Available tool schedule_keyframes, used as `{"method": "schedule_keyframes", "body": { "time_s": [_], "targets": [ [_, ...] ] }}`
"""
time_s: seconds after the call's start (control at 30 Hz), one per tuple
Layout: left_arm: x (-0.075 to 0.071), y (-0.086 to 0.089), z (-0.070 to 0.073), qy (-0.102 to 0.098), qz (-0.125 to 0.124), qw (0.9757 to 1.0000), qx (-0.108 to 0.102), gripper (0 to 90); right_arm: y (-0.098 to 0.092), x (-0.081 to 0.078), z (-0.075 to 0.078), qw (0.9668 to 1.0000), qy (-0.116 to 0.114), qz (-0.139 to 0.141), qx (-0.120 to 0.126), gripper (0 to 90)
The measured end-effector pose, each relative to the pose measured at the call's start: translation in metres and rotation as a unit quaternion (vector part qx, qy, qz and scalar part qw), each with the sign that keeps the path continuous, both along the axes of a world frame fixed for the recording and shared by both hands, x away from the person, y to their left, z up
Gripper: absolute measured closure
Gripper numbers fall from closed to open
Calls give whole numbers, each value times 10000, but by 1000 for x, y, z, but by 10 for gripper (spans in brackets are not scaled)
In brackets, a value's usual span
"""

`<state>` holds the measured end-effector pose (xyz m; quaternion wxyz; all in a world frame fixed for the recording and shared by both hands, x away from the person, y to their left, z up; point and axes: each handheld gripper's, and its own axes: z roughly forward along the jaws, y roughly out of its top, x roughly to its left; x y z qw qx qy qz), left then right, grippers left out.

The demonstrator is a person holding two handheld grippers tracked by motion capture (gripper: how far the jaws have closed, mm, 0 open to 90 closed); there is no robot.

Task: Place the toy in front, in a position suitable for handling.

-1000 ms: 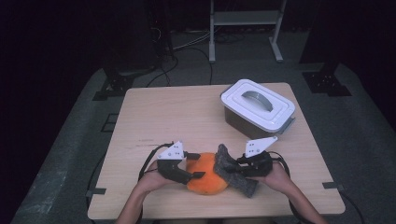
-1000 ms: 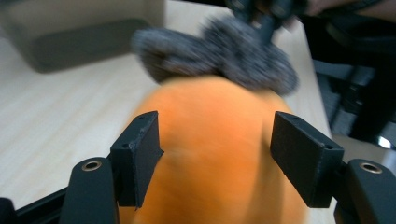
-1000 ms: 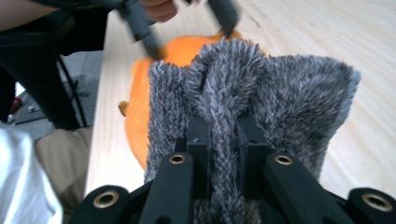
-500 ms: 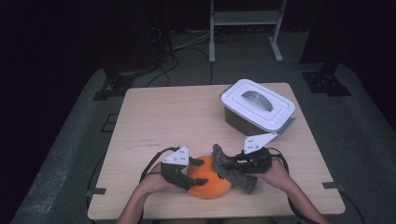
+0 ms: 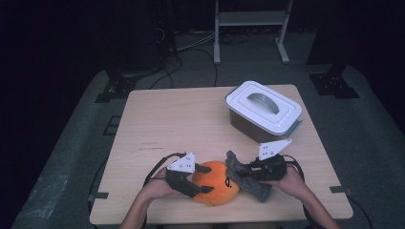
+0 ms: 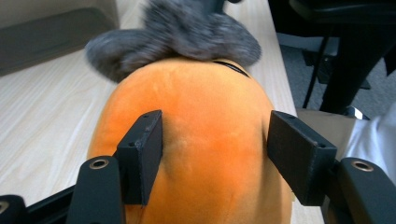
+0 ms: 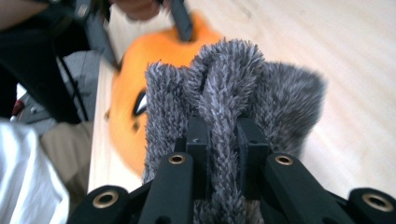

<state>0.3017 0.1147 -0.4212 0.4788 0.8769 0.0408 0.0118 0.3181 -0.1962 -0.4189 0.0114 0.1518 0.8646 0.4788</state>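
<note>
An orange plush toy [image 5: 220, 188] with a grey furry part [image 5: 253, 187] lies near the table's front edge. My left gripper [image 5: 210, 179] straddles the toy's left side; in the left gripper view its jaws [image 6: 215, 158] have just been closing, and both pads now press on the orange body [image 6: 210, 116]. From the right, my right gripper [image 5: 241, 172] is shut on a fold of the grey fur [image 7: 224, 84], which bulges up between its pads [image 7: 223, 140]. The orange body [image 7: 135, 84] sits beyond the fur there.
A grey box with a white handled lid [image 5: 263, 109] stands at the back right of the wooden table [image 5: 181, 119]. Cables trail from both grippers. Beyond the table are a dark floor and a metal stand [image 5: 248, 28].
The left gripper has slid right onto the orange toy, and its jaws have narrowed around it. The right gripper keeps its hold on the grey fur.
</note>
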Motion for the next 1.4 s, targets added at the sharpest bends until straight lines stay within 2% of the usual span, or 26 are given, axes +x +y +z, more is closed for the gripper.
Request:
{"method": "schedule_keyframes", "body": {
  "time_s": [0.1,0.17,0.23,0.3,0.33,0.4,0.43,0.5,0.6,0.67,0.77,0.87,0.97,1.03,1.1,1.2,1.27,1.4],
  "targets": [
    [0,0,0,-3,-7,10000,15,362,14,7,8,9999,-56,38,123,776],
    [0,2,2,-37,30,10000,57,361,26,10,9,9999,-89,144,33,775],
    [2,7,6,-101,148,9998,-69,342,32,10,7,9998,-85,170,16,775],
    [3,10,11,-124,246,9993,-262,320,31,9,6,9998,-90,163,13,775],
    [3,10,13,-194,387,9987,-267,303,30,7,5,9998,-79,169,29,775],
    [5,10,12,-151,518,9983,-218,275,27,3,3,9997,-90,204,64,775],
    [6,9,9,-69,603,9980,-157,256,25,1,3,9997,-98,210,73,775],
    [7,7,5,3,653,9978,-103,254,21,-3,1,9996,-90,240,113,775],
    [6,4,4,68,593,9982,-89,264,16,-6,-2,9996,-38,265,122,775],
    [4,2,4,5,479,9988,-50,298,12,-7,-2,9995,-21,311,65,775],
    [3,1,4,-10,380,9993,-14,310,12,-6,6,9995,-81,291,36,775],
    [1,2,4,-23,249,9997,-14,315,20,-3,14,9994,-205,280,40,775],
    [2,4,5,-7,265,9996,32,309,32,1,16,9991,-247,344,-35,775],
    [4,8,7,48,333,9994,-39,273,35,0,14,9990,-248,380,-53,775],
    [5,8,8,45,429,9991,-49,234,34,-2,13,9989,-258,387,-59,775],
    [7,6,5,207,497,9985,33,193,31,-6,10,9989,-249,406,-1,775],
    [7,5,3,310,472,9984,70,217,27,-8,8,9990,-219,395,36,774],
    [3,2,2,195,335,9992,79,333,17,-10,1,9992,-117,369,119,774]
  ]
}}
